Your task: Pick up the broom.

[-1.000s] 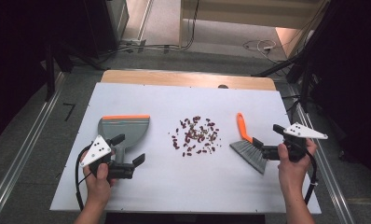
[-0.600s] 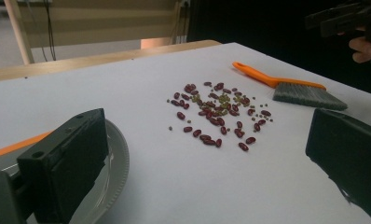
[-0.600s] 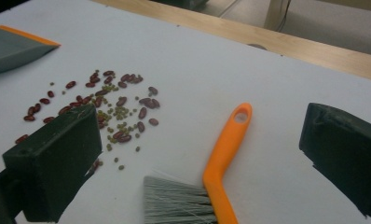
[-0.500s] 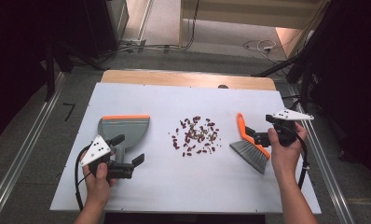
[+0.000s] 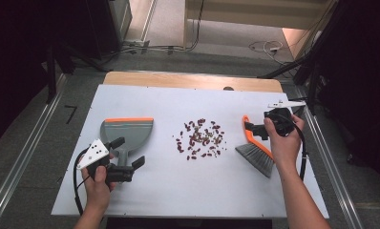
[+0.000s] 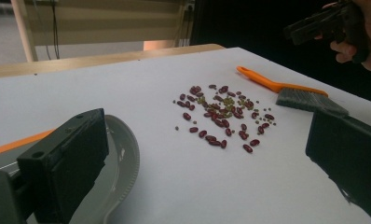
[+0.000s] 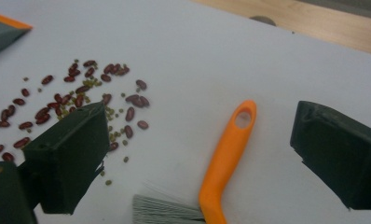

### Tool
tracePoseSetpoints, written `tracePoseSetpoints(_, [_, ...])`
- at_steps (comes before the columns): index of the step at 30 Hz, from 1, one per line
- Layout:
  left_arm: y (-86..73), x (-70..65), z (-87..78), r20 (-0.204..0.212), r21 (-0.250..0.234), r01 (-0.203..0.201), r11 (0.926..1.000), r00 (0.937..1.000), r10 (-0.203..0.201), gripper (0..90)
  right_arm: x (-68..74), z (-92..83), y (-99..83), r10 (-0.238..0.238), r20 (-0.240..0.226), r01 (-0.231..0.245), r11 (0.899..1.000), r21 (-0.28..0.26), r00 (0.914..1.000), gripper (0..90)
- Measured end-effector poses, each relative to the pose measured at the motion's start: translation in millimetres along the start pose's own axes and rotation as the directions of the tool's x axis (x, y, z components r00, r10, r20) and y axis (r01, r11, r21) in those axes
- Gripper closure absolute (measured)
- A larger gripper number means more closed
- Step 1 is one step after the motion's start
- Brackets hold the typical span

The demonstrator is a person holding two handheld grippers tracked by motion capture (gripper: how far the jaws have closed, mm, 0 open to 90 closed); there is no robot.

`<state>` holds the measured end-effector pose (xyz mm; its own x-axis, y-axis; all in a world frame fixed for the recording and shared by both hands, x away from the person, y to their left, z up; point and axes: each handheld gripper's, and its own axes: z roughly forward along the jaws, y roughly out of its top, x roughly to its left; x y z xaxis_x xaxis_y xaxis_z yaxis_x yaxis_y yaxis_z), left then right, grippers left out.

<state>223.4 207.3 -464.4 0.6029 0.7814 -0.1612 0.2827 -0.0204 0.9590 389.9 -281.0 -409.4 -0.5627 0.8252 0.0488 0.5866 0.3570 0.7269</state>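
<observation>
Orange brush handle point(image 7: 228, 149) — bare table point(image 5: 293, 191) either side.

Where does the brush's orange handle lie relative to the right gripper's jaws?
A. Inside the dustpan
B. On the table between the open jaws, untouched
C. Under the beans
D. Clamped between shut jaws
B: in the right gripper view the brush lies flat on the table between the right gripper's wide-apart jaws, neither pad touching it.
</observation>
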Motion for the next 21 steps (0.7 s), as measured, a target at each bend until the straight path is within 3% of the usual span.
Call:
tracePoseSetpoints(4, [-0.1, -2.6, 2.4, 0.007, 0.01, -0.012, 0.9999, 0.9999, 0.012, 0.0, -4.9, 10.7, 2.3, 0.009, 0.017, -0.01, 0.997, 0.081, 0.9998, 7.0])
tracePoseSetpoints(7, [-0.3, -4.1, 3.4, 0.01, 0.015, -0.017, 0.9997, 0.9998, 0.017, 0.0, -7.6, 19.5, 2.3, 0.011, 0.031, -0.015, 0.991, 0.13, 0.9994, 18.5])
tracePoseSetpoints(10, [-0.3, -5.0, 3.7, 0.012, 0.015, -0.018, 0.9997, 0.9998, 0.018, 0.0, -6.1, 27.7, 1.0, 0.007, 0.104, -0.026, 0.983, 0.181, 0.9945, 34.8])
tracePoseSetpoints(12, [-0.4, -4.8, 4.0, 0.013, 0.015, -0.019, 0.9997, 0.9997, 0.018, 0.0, -6.1, 31.5, -0.2, 0.022, 0.111, -0.045, 0.978, 0.206, 0.9936, 44.2])
tracePoseSetpoints(15, [-0.7, -4.7, 4.4, 0.013, 0.019, -0.016, 0.9997, 0.9998, 0.016, 0.0, -4.9, 38.5, -2.5, 0.018, 0.12, -0.048, 0.966, 0.254, 0.9926, 45.4])
tracePoseSetpoints(18, [-0.7, -5.3, 4.5, 0.014, 0.017, -0.015, 0.9997, 0.9998, 0.015, 0.0, -7.0, 44.3, -5.1, 0.041, 0.088, -0.066, 0.951, 0.302, 0.9953, 51.9])
tracePoseSetpoints(21, [-0.7, -5.8, 4.8, 0.018, 0.018, -0.018, 0.9997, 0.9997, 0.018, 0.0, -3.2, 48.4, -7.3, -0.006, 0.128, -0.04, 0.936, 0.35, 0.9917, 58.8])
